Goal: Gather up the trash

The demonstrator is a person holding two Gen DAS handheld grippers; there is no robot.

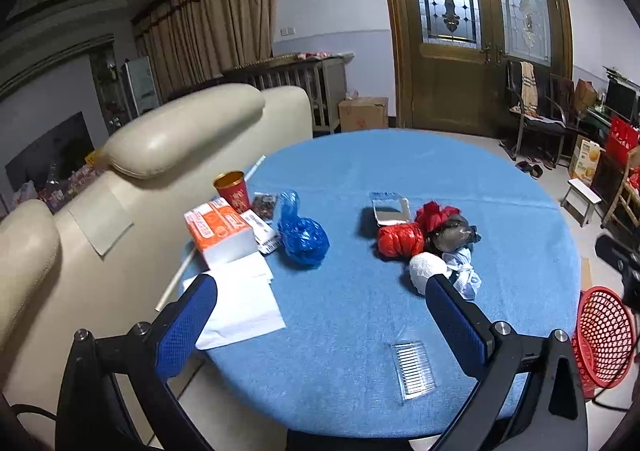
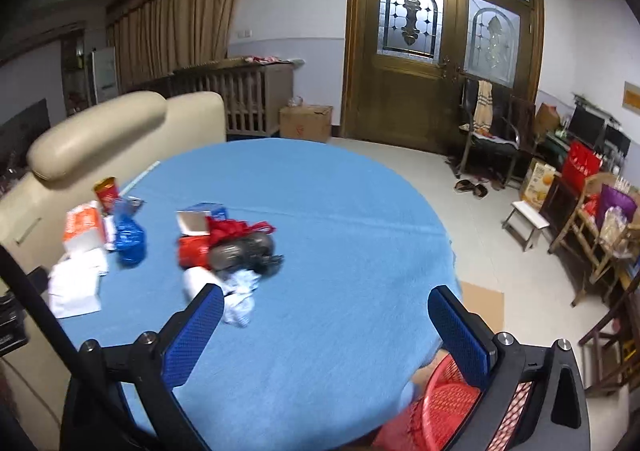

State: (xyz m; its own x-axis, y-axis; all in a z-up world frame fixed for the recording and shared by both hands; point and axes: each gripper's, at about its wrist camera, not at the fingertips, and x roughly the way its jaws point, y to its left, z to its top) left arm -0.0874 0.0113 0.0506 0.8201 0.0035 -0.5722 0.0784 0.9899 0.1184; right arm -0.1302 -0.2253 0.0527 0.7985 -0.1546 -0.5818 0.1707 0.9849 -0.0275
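Left wrist view: we see the left tongs (image 1: 320, 291) spread open and empty above the near part of the round blue table (image 1: 400, 171). The trash lies uncollected: a blue bag (image 1: 302, 237) left of centre; a cluster of a red bag (image 1: 400, 240), a dark bag (image 1: 452, 237) and a white wad (image 1: 424, 271) to the right; and a clear wrapper (image 1: 413, 369) near the front edge. An orange box (image 1: 218, 231), a red cup (image 1: 233, 191) and white papers (image 1: 240, 299) sit by the left rim. The red basket (image 1: 604, 335) stands off the table at the right, well apart from the trash.

Right wrist view: the right tongs (image 2: 326, 311) are likewise open and hold nothing, and the basket (image 2: 436, 407) lies just below them.

We judge the task barely begun; every piece remains to be gathered. The basket's inside is cut off in both views, so we cannot tell what it holds. The right view is blurred, and the cluster's pieces merge there.
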